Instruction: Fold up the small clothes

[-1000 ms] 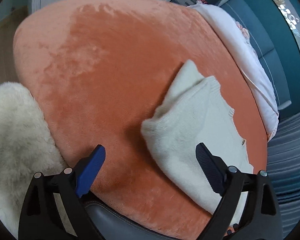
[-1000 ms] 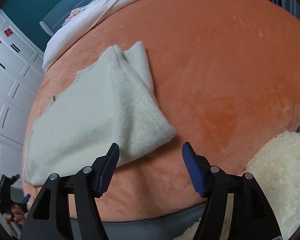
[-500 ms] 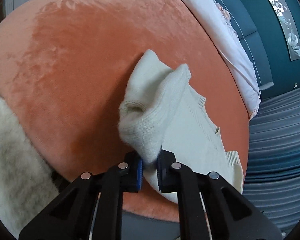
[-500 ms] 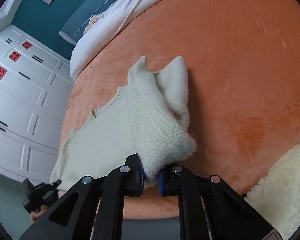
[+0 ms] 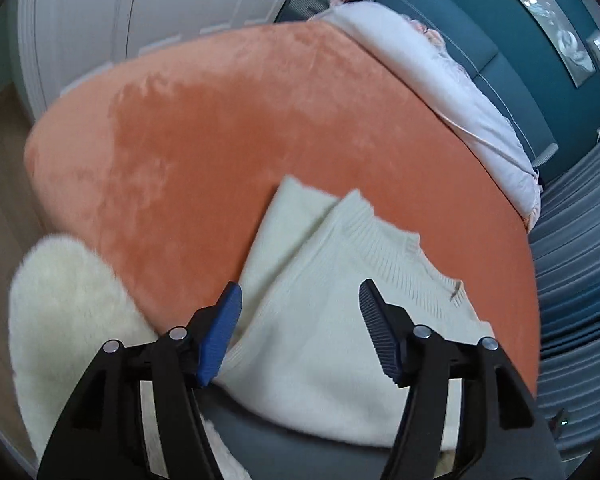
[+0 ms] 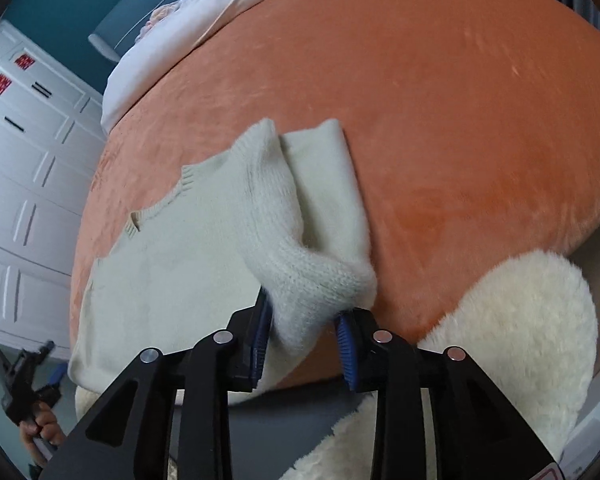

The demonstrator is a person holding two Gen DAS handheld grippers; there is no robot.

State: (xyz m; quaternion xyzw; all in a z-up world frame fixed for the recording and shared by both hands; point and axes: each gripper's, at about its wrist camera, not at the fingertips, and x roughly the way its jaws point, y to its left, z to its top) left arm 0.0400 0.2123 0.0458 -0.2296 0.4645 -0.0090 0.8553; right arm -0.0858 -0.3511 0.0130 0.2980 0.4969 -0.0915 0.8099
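Soft, even daylight with faint shadows; slight motion blur throughout; strong fisheye bending and dark corners at edges.

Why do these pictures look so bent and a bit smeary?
Both views come through fisheye lenses, so the orange bed cover bulges like a dome inside dark round corners. Left wrist view: motion blur smears the cream sweater, while the left tongs stay crisp. Right wrist view: mostly sharper, with soft, even light and no glare.
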